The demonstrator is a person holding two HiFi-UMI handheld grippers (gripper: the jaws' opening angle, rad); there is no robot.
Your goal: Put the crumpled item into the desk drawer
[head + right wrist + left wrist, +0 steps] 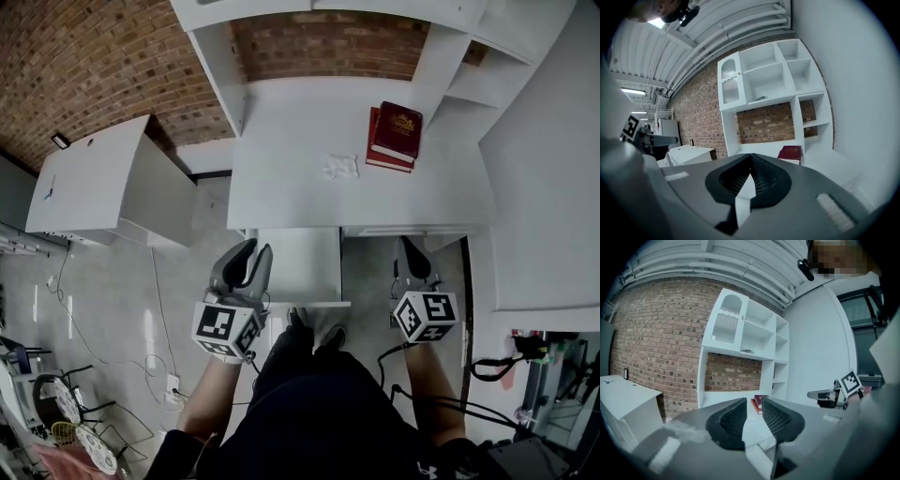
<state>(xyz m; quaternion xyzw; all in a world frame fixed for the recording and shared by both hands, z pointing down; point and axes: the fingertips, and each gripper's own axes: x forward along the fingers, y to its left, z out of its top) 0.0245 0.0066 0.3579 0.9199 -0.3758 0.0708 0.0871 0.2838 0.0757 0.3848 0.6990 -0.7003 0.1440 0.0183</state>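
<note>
Status: pre-grasp, nothing picked yet.

- Crumpled item (pixel 340 167): small white wad lying on the white bench (pixel 281 141), mid-surface, just left of the stack of red books (pixel 395 134) but not touching it. Well apart from both tools.
- Left tool (pixel 251 251): held low in front of the bench's front edge, beside the white drawer unit (pixel 300 267) that juts out under that edge. In the left gripper view the jaws stand a narrow gap apart (pixel 754 401) with only bench and books (pixel 760 402) showing through, so nothing is held.
- Right tool (pixel 411 251): also below the front edge, right of the drawer unit. In the right gripper view the tips meet (pixel 751 157), nothing between them. It points roughly at the books (pixel 790 153) and the shelf hutch (pixel 764 79) above the bench.
- Drawer unit: from the head view I can't tell whether the drawer is already pulled out or that is just a closed top face. No handle visible.

Step in hand, my read: approach, with both tools parked short of the bench.

Next move calls for:
1. Settle the drawer state. If closed, one tool has to pull it first; the left sits closest.
2. Reach forward over the bench edge to the wad, jaws opened wider than either stands now.
3. Come down on the wad from above. It looks light and soft, so a shallow pinch could slide it toward the books.
</note>
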